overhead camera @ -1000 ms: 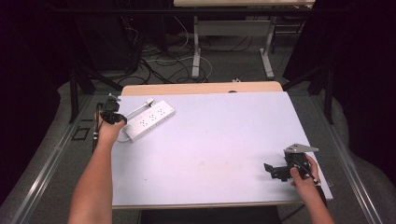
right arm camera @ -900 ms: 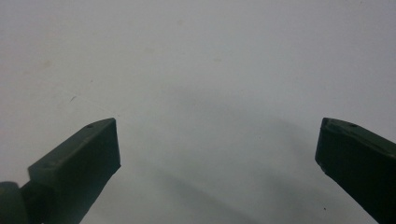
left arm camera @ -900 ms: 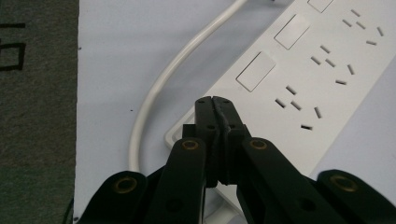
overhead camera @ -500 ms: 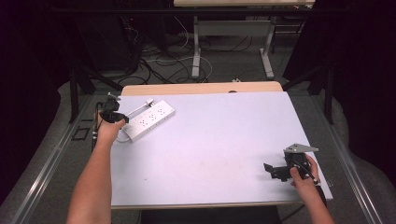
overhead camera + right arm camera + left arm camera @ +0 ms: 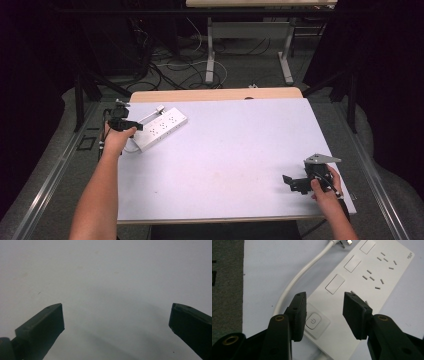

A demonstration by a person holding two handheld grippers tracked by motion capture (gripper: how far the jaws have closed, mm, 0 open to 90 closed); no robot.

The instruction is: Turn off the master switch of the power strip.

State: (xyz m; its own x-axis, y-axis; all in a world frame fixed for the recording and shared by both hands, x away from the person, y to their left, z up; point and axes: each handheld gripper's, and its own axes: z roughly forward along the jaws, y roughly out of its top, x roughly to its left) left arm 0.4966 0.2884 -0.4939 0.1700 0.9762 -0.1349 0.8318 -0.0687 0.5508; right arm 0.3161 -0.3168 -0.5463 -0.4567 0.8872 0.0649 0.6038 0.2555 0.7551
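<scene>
White power strip [image 5: 352,290] bears a small, unreadable corner label.

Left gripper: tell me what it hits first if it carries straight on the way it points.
Most likely the white power strip, at its switch end: the left gripper, whose jaws have just been opening, points down at it, with the power button showing between them. How much gap remains is unclear.

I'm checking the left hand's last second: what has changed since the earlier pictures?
The left gripper has just been opening its jaws above the power strip, by the power button; nothing is gripped. Both hands, the strip and the open right gripper stayed put.
</scene>
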